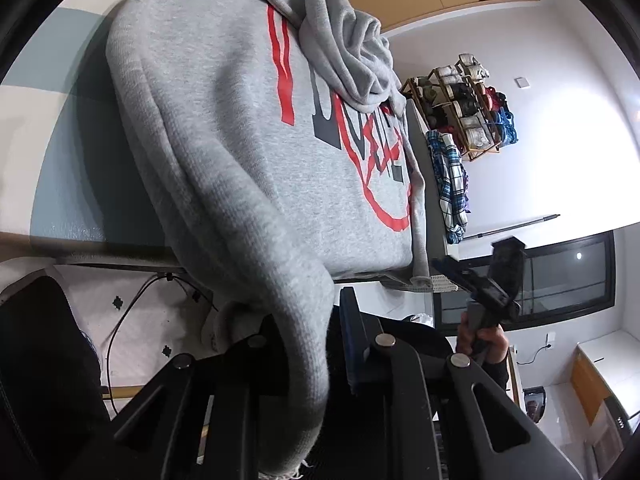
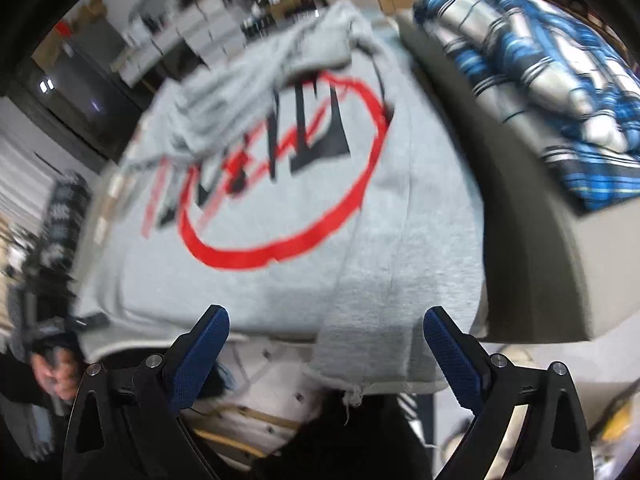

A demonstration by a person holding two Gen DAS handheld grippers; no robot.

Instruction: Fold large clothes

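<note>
Left claw (image 1: 320, 360) pinches the grey hoodie's (image 1: 240, 152) sleeve (image 1: 296, 320), dangling lengthwise off the table; right claw (image 2: 326, 356) spread.

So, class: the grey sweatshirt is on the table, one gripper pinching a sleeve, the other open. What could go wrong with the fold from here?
1. The left gripper holds only the sleeve, which hangs off the table edge; a pull could drag the whole grey sweatshirt askew.
2. The other sleeve lies bunched on the chest print and may get folded in as a lump.
3. The right gripper hovers open, so nothing pins the hem.
</note>
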